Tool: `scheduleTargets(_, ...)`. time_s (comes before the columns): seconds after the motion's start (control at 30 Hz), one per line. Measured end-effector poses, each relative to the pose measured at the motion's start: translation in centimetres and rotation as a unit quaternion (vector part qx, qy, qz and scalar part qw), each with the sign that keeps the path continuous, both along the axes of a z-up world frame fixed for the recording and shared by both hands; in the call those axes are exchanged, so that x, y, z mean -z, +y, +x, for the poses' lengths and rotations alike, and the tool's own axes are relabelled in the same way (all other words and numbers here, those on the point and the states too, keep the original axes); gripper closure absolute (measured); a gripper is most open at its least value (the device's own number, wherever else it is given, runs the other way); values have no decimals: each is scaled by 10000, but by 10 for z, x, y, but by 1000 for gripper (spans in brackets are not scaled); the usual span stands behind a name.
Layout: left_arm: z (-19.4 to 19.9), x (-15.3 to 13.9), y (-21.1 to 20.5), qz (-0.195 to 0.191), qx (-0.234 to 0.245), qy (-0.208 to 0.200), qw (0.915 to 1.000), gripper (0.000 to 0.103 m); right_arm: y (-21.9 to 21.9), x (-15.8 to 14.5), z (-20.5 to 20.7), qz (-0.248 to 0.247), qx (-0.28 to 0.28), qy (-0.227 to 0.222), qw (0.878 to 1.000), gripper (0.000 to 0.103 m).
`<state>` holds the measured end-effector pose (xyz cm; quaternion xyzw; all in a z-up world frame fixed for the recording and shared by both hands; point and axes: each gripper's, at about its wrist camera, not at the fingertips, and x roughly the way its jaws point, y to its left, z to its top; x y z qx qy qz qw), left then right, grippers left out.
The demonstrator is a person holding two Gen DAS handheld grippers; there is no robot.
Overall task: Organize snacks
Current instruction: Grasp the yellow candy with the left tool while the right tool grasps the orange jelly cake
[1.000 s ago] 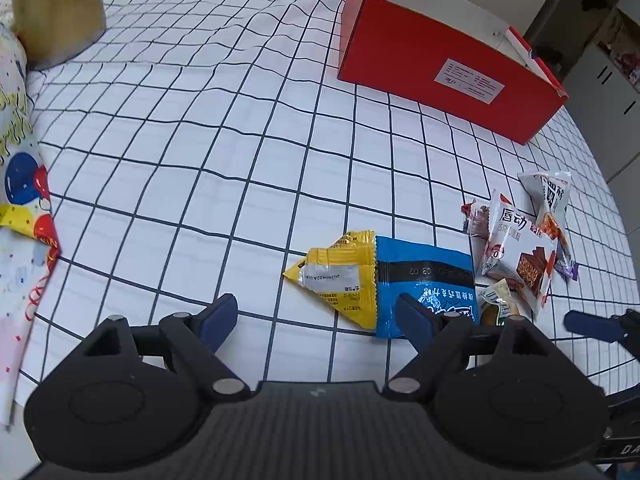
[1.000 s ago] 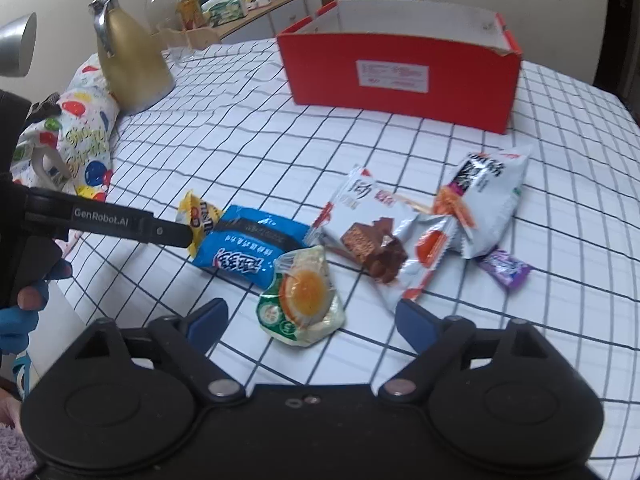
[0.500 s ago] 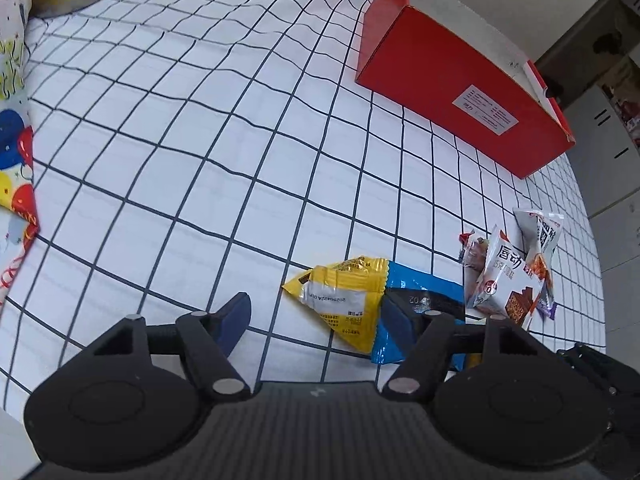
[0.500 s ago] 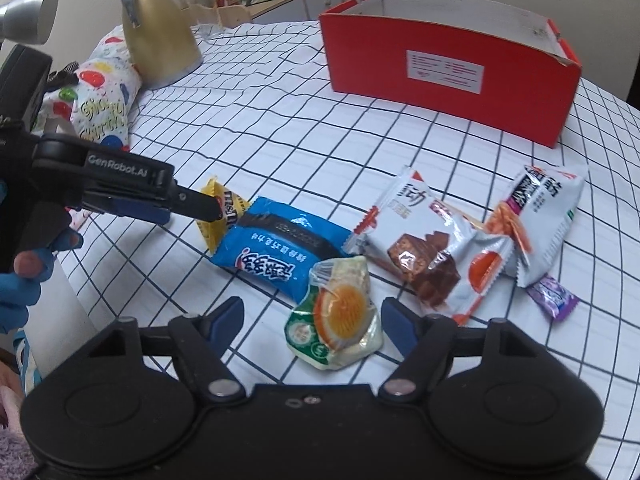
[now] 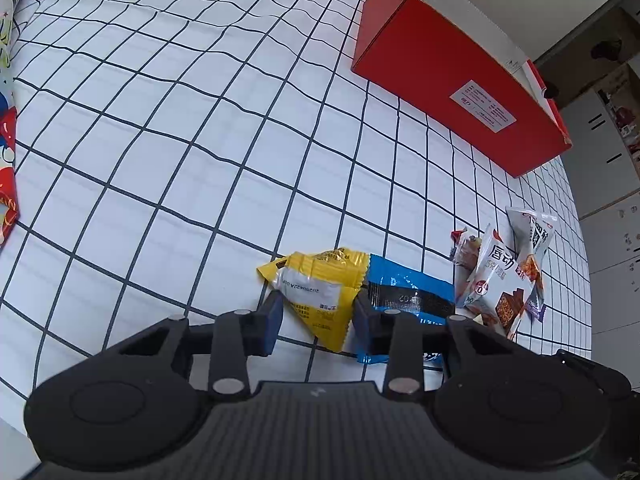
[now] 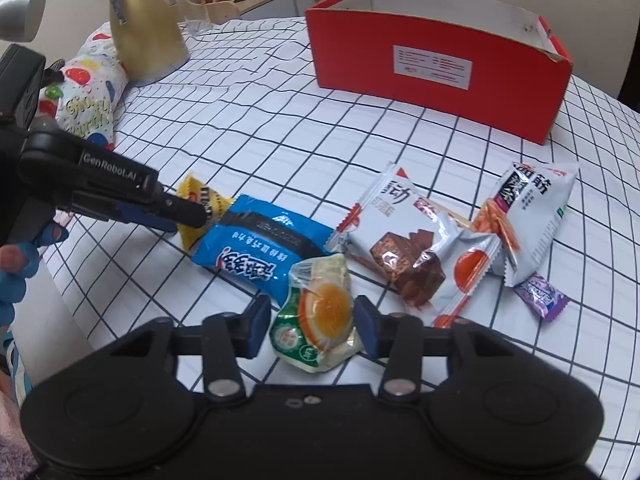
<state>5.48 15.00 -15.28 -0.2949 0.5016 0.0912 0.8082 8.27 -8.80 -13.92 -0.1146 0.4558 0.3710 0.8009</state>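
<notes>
Several snack packets lie on the checked tablecloth (image 5: 180, 128) in front of a red open box (image 5: 452, 92), which also shows in the right wrist view (image 6: 436, 60). My left gripper (image 5: 316, 316) straddles the yellow packet (image 5: 320, 292), its jaws narrowed to the packet's sides. The yellow packet (image 6: 200, 200) shows partly behind the left gripper (image 6: 188, 214) in the right wrist view. My right gripper (image 6: 312, 322) straddles the green egg packet (image 6: 320, 316), its jaws close to the packet's sides. A blue packet (image 6: 260, 248) lies between the two.
A white chocolate-wafer packet (image 6: 404, 240), a white noodle-snack packet (image 6: 532, 216) and a small purple candy (image 6: 540, 296) lie to the right. A gold jug (image 6: 144, 28) and a balloon-print bag (image 6: 84, 96) stand at the far left.
Both grippers have moved forward and down onto their packets, and their jaws have narrowed around them. The packets have not moved.
</notes>
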Motion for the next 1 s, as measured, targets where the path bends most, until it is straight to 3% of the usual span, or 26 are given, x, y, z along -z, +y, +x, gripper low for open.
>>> scheduleTargets(0.37, -2, -8, -8, 394, 138, -10, 9991, 81, -4, -3, -7, -51, 69, -187, 9998, 71)
scheduleTargets(1.0, -12, -20, -7, 444, 69, -94, 9989, 82, -14, -8, -7, 119, 125, -161, 9997, 80)
